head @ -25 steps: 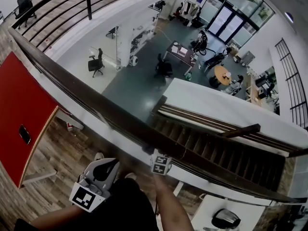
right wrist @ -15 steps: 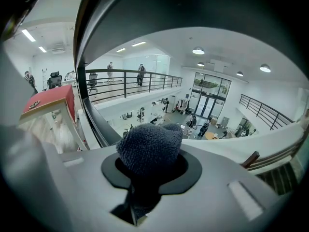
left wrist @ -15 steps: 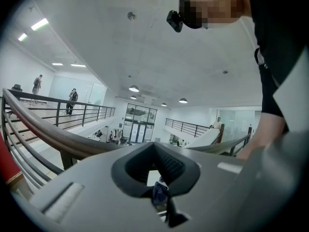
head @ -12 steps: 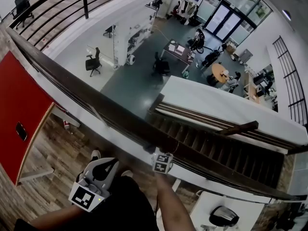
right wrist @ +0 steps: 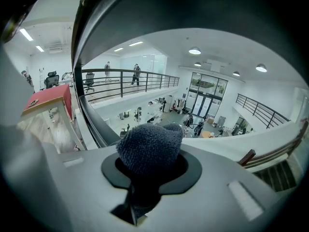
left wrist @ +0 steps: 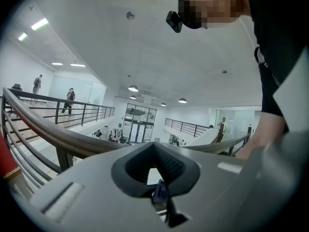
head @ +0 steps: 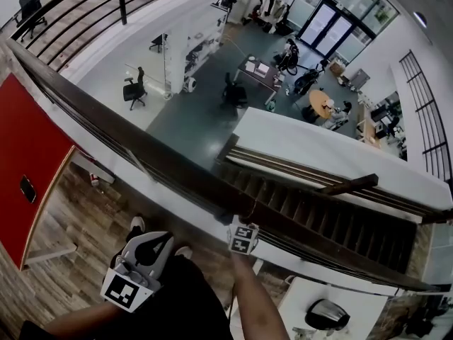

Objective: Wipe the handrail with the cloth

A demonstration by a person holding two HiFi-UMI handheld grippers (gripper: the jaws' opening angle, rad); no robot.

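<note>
The person stands on a wood plank floor (head: 78, 261) at the edge of an upper level; two shoes (head: 136, 224) show below the arms. There are two grippers. The left gripper (head: 156, 246) is held low near the body, its jaws drawn together with nothing between them. The right gripper (head: 233, 227) reaches to the near edge of the single dark brown handrail (head: 113, 127) and is clamped on the one cloth (right wrist: 149, 149). Whether the cloth touches the rail cannot be told. The cloth is dark blue-grey with a looped, towel-like nap, bunched into a rounded lump that pokes out past the jaws. A red table (head: 28, 140) stands to the left. Beyond the rail a staircase (head: 318, 214) descends to the right, and far below lies a grey office floor (head: 198, 119) with a round table (head: 322, 103).
</note>
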